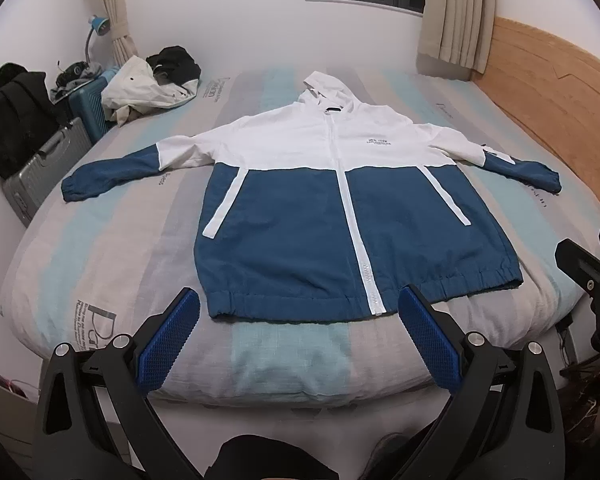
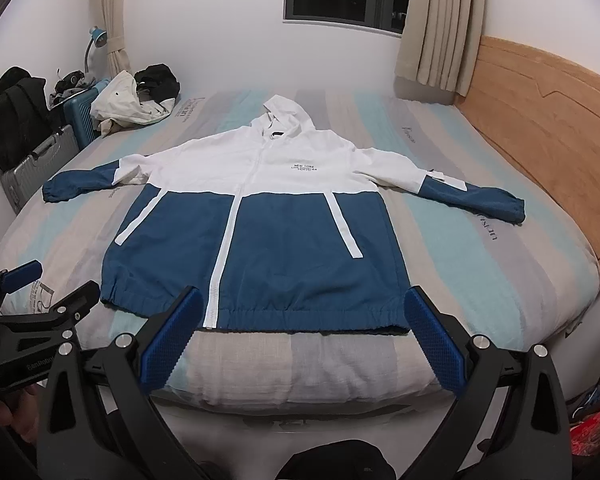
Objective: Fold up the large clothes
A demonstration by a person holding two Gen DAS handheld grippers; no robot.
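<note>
A white and blue hooded jacket (image 1: 320,200) lies flat, front up and zipped, on the bed, both sleeves spread out to the sides; it also shows in the right wrist view (image 2: 260,220). My left gripper (image 1: 300,312) is open and empty, held above the bed's near edge just short of the jacket's hem. My right gripper (image 2: 304,312) is open and empty, also just short of the hem. The right gripper shows at the right edge of the left wrist view (image 1: 592,280), and the left gripper at the left edge of the right wrist view (image 2: 40,292).
The bed has a striped grey and light-blue cover (image 1: 112,216). A pile of clothes (image 1: 148,88) lies at its far left corner. Suitcases (image 1: 44,168) and a black backpack (image 1: 16,116) stand left of the bed. A wooden headboard (image 2: 540,128) runs along the right.
</note>
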